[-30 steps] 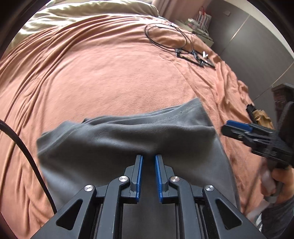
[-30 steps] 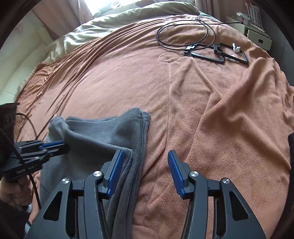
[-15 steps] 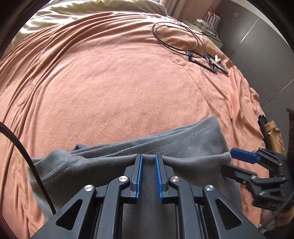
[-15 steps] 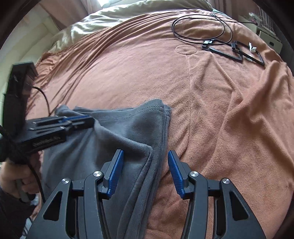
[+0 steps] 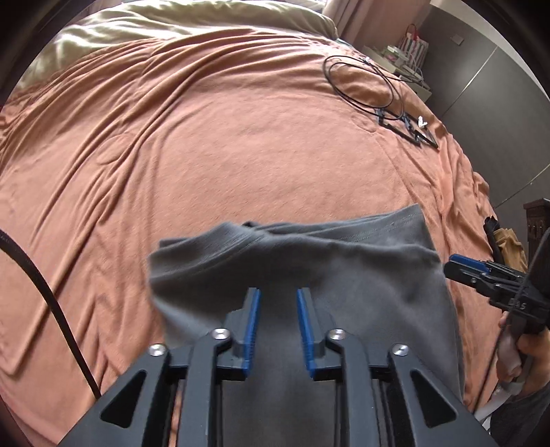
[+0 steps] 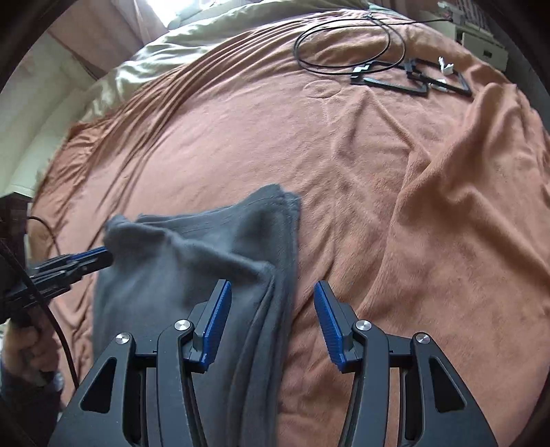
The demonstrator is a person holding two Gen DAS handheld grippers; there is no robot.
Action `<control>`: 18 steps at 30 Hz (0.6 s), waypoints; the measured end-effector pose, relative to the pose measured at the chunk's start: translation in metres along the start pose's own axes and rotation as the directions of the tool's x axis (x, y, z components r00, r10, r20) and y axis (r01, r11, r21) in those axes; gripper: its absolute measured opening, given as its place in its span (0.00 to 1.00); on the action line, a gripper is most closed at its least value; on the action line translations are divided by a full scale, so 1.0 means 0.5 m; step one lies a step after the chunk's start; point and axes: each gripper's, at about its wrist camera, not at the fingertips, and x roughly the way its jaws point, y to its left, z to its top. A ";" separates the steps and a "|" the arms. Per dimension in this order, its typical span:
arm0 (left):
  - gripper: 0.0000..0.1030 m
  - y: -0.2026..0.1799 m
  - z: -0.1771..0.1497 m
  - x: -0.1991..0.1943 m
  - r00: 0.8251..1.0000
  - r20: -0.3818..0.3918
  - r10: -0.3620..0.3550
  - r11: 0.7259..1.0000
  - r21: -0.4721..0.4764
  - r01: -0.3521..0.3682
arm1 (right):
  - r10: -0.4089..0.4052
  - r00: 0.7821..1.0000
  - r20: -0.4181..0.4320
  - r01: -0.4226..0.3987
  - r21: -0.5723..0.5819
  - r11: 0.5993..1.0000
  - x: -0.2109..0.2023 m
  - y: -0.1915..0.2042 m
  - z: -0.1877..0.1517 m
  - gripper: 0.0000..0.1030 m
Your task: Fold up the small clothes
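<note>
A grey garment [image 5: 343, 268] lies folded on the rust-coloured blanket [image 5: 240, 137], its far edge blurred as it settles. My left gripper [image 5: 278, 292] hovers over its near part with the jaws opening; cloth shows beneath the gap but the pads do not press it. From the right wrist view the garment [image 6: 192, 254] has its folded right edge running under my right gripper [image 6: 272, 285], which stands open above it. The left gripper [image 6: 92, 256] sits at the garment's left corner, and the right gripper [image 5: 457, 264] at its right side.
A coiled black cable [image 5: 361, 82] and flat black frame pieces [image 6: 412, 79] lie at the far right of the bed. A beige duvet [image 5: 172, 20] covers the head end. A cabinet [image 5: 405, 58] stands beyond. A black cord [image 5: 51, 302] hangs at my left.
The left gripper's jaws, pinched on the grey fold before, have parted and let it go. The fold has dropped onto the garment. The right gripper has stayed put, open.
</note>
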 end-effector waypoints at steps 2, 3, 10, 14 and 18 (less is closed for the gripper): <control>0.46 0.019 -0.014 -0.012 1.000 0.010 0.005 1.000 -0.019 -0.005 | 0.030 1.000 -0.001 -0.030 0.003 1.000 -0.011 0.000 -0.011 0.50; 0.48 0.027 -0.019 -0.016 1.000 0.015 0.009 1.000 -0.030 -0.009 | 0.048 0.999 -0.003 -0.048 0.009 0.999 -0.012 -0.007 -0.014 0.50; 0.48 0.082 -0.043 -0.031 0.999 0.019 0.033 0.995 -0.090 -0.031 | 0.153 0.988 0.006 -0.153 0.051 0.987 0.010 -0.052 -0.019 0.55; 0.48 0.112 -0.053 -0.022 0.999 0.016 0.039 0.993 -0.115 -0.037 | 0.164 0.986 0.024 -0.165 0.050 0.985 0.038 -0.061 -0.004 0.58; 0.48 0.137 -0.057 -0.002 1.000 0.009 0.028 0.990 -0.139 -0.027 | 0.203 0.979 0.012 -0.203 0.059 0.977 0.074 -0.068 0.004 0.58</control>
